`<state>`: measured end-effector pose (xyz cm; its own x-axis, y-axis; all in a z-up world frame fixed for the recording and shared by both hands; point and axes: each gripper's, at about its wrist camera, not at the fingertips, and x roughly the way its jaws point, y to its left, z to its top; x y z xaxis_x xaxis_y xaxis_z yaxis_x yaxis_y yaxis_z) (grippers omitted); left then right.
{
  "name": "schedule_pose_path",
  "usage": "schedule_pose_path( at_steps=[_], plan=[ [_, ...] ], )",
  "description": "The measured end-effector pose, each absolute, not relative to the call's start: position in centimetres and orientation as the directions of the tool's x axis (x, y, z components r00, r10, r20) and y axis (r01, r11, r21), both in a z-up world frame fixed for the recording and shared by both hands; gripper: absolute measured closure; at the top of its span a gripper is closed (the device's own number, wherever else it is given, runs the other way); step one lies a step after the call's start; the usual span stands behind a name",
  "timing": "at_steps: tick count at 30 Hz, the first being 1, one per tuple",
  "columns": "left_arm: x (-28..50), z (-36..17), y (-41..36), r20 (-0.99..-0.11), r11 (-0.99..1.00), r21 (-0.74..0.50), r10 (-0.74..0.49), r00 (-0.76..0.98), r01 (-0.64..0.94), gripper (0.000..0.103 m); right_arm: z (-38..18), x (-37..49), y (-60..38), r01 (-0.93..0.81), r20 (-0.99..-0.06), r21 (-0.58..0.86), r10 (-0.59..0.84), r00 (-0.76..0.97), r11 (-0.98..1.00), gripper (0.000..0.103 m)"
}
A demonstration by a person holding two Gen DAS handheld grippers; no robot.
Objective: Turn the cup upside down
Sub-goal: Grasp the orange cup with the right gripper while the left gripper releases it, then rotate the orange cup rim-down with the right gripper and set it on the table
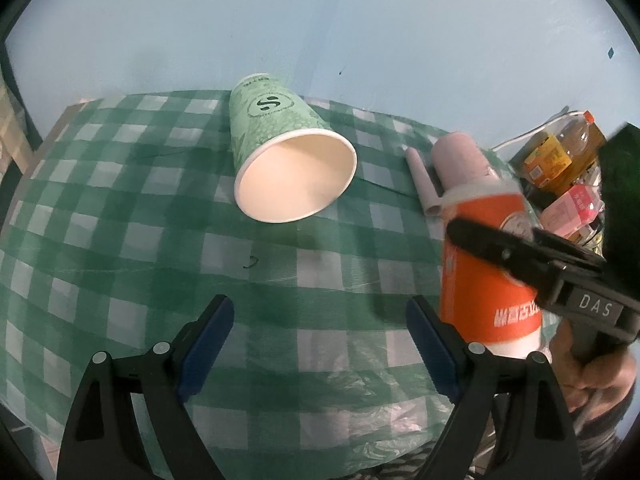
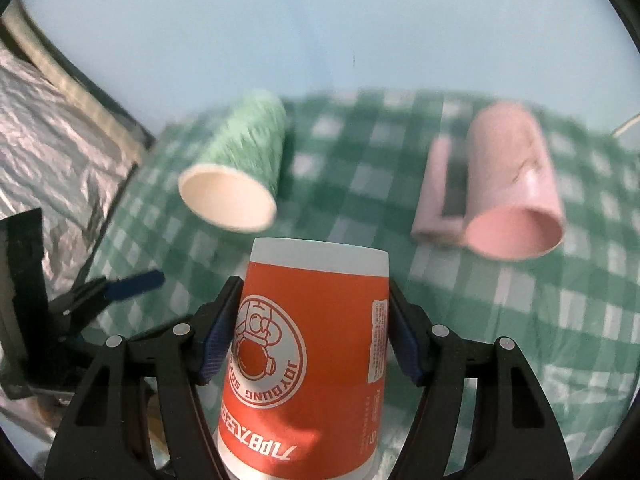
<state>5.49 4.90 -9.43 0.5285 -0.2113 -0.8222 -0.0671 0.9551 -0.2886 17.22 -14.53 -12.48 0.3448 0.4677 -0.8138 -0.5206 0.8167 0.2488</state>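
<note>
**Orange cup clamped upside down in the right gripper**

While the left gripper [image 1: 320,344] hangs over the checked tablecloth [image 1: 120,208] with its blue-padded fingers spread wide and nothing between them, the right gripper [image 2: 310,332] is clamped on the orange cup [image 2: 308,344] — one pad pressed against each side of its wall. That cup is inverted: its print reads upside down and its white-banded base points away from the camera. From the left wrist it shows at 3 o'clock, blurred, over the cloth's right side.

At 12 o'clock from the left gripper a green cup [image 1: 280,148] lies on its side, its white mouth facing the camera. A pink mug [image 2: 516,196] lies tipped too — at 2 o'clock from the orange cup, handle to its left. Bottles and packets [image 1: 560,160] crowd the cloth's right edge.
</note>
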Motion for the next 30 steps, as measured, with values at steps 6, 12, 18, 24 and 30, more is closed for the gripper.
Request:
schedule_pose_path(
  at_steps=[6,12,18,24,30],
  plan=[
    [4.4,-9.0,6.0,-0.801,0.951,-0.294,-0.191,0.567,-0.095,0.014,-10.9,14.1,-14.8,-0.517,-0.593,0.06,0.447,0.67,0.854,0.034],
    [4.1,-8.8,7.5,-0.792,0.948,-0.284,-0.149,0.592,-0.141,0.014,-11.5,12.4,-13.1,-0.479,-0.458,-0.062,0.401,0.793,0.876,0.034],
    [4.1,-9.2,8.2,-0.79,0.939,-0.306,-0.158,0.592,-0.157,0.014,-12.1,13.5,-11.6,-0.452,-0.467,-0.137,0.345,0.814,0.882,0.034],
    [4.3,-9.4,8.4,-0.793,0.939,-0.306,-0.16,0.587,-0.159,0.014,-13.5,14.8,-11.2,-0.461,-0.526,-0.145,0.326,0.785,0.876,0.034],
    [4.1,-9.4,8.1,-0.796,0.94,-0.304,-0.163,0.583,-0.152,0.014,-13.4,13.8,-11.3,-0.465,-0.523,-0.161,0.324,0.788,0.871,0.034]
  ],
)
